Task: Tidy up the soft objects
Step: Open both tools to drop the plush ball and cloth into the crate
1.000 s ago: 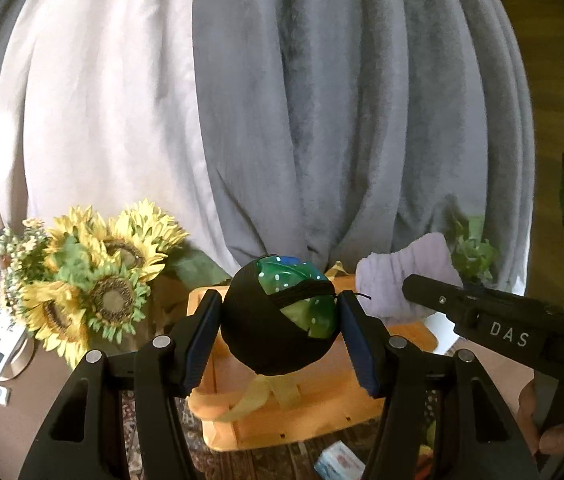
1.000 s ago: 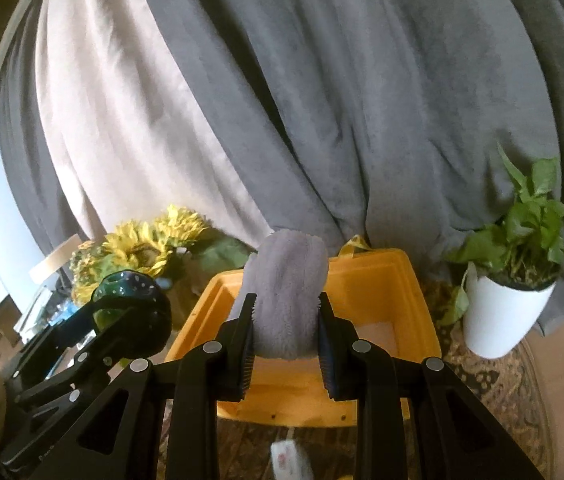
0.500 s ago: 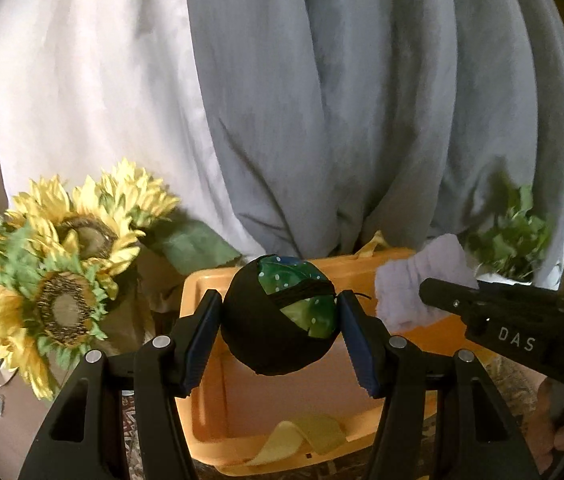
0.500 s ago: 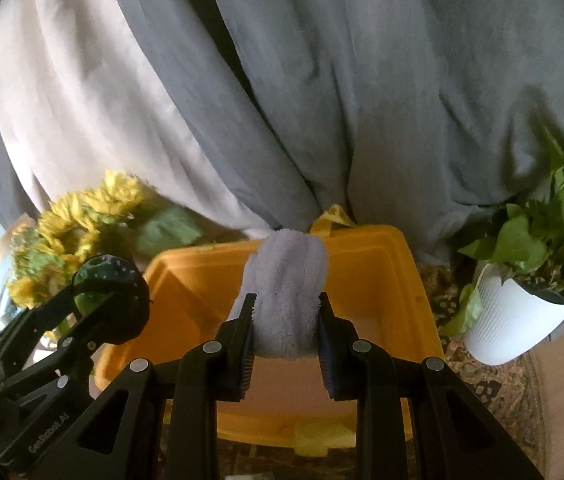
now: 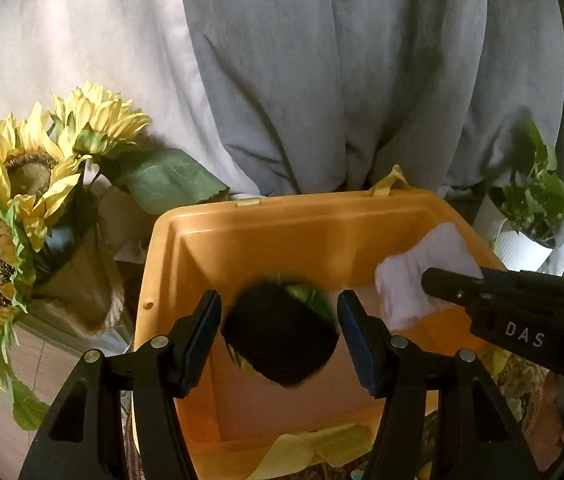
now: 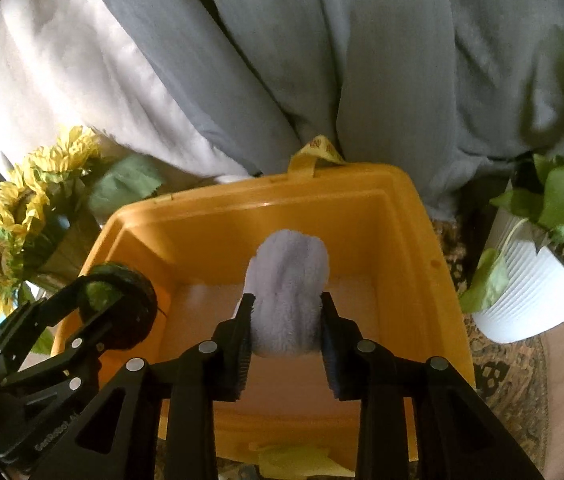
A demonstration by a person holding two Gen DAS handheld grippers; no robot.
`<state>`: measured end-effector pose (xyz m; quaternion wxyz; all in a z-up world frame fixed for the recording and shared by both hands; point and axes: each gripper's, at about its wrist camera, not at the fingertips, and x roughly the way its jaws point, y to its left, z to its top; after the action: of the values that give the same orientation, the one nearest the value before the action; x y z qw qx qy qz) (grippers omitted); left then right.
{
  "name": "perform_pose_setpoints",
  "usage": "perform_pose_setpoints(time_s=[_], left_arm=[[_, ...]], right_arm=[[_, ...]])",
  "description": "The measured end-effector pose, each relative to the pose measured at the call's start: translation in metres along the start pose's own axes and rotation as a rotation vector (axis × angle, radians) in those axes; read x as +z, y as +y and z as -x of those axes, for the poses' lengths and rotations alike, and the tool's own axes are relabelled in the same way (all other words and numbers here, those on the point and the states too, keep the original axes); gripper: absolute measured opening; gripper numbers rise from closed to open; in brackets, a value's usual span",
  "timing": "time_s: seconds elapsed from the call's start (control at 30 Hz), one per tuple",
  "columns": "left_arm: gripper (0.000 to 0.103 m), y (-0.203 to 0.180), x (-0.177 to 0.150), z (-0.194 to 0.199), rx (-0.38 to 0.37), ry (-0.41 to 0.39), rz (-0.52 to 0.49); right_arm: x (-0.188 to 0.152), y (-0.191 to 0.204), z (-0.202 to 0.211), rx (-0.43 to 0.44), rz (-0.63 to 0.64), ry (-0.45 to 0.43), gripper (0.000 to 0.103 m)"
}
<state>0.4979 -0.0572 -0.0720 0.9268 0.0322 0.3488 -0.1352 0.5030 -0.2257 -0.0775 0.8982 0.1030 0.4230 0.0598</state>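
Both tools over orange bin (image 6: 422, 240); left tool (image 5: 277, 334) opening, dark ball (image 5: 279, 336) loose between jaws; right tool (image 6: 286, 324) opening, grey plush (image 6: 288, 280) between pads; spread wide, drop inside walls.

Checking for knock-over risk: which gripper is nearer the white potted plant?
Right. The right gripper is over the orange bin, on the side beside the white potted plant. The left gripper is at the bin's opposite edge, by the sunflowers.
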Motion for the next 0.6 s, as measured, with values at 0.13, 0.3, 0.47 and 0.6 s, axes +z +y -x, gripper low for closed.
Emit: perform_pose_setpoints(time_s=[0.13,0.3,0.47,0.6], left_arm=[[0.066,-0.001,0.003,0.002,0.011,-0.01,-0.009],[0.066,0.0,0.003,0.013,0.023,-0.029,-0.008],[0.066,-0.002,0.002,0.036,0.025,-0.072,0.001],[0.07,-0.005,0.0,0.053,0.021,-0.086,0.016]], right_arm=[[-0.001,-0.001,-0.002,-0.006,0.0,0.008,0.042],[-0.001,0.001,0.007,-0.021,0.007,-0.016,0.045],[-0.003,0.004,0.027,-0.046,0.019,-0.068,0.048],[-0.005,0.006,0.049,-0.068,0.022,-0.129,0.06]])
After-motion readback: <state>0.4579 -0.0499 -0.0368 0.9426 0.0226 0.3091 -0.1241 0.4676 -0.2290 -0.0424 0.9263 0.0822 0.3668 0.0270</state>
